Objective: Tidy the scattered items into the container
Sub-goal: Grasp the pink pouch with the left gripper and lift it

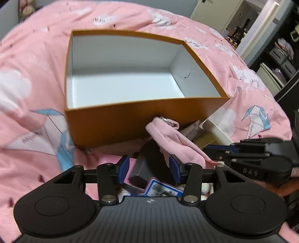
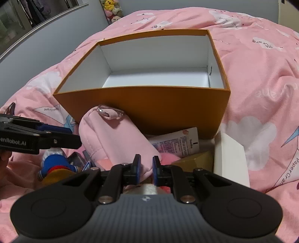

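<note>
Under me a rumpled pink cotton duvet (image 2: 257, 78) printed with white clouds and blue paper cranes, behind it my grey wall (image 2: 56, 33), some blurry plush toys (image 2: 112, 9) stacked in the corner

We see a pink bedspread (image 1: 37, 61) with white clouds and blue paper cranes spreading ahead of the fingers. Beyond them to the left rises a grey wall (image 2: 56, 24) with soft toys (image 2: 112, 9); far right, a white doorway (image 1: 248, 24) and dark shelves (image 1: 280, 56).
</note>
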The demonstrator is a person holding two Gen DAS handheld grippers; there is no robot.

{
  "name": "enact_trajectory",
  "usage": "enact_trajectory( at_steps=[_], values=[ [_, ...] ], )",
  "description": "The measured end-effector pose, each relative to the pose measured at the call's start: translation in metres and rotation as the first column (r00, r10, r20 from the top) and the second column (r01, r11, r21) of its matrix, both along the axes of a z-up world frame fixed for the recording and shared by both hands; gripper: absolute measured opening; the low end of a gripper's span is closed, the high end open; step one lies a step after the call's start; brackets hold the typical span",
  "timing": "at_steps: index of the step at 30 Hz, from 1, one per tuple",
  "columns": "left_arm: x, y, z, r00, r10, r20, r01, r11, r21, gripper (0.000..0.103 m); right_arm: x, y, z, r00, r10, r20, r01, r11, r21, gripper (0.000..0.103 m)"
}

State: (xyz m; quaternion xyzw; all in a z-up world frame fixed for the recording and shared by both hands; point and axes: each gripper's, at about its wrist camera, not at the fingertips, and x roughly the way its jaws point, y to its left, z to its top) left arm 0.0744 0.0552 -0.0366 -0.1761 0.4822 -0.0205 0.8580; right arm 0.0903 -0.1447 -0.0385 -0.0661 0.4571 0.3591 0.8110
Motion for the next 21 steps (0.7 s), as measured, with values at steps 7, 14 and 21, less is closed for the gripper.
enact_trajectory(
  at_steps=[7,14,21],
  values=[
    [0.004,0.01,0.007,0.999,0.043,0.014,-0.041,0.992,-0.123,0.06,0.003,-0.002,-0.002,1.0,-0.001,-0.003,0.001,1.0,0.005,0.017],
    [0.025,0.018,0.0,0.996,0.08,-0.039,-0.086,0.98,-0.181,0.06,0.003,-0.002,-0.005,1.0,0.002,-0.006,-0.002,1.0,0.012,0.017],
    [0.048,0.025,-0.017,0.99,0.081,-0.116,-0.115,0.938,-0.326,0.056,0.0,-0.001,-0.005,1.0,0.008,0.008,-0.008,1.0,0.01,0.017]
  ],
)
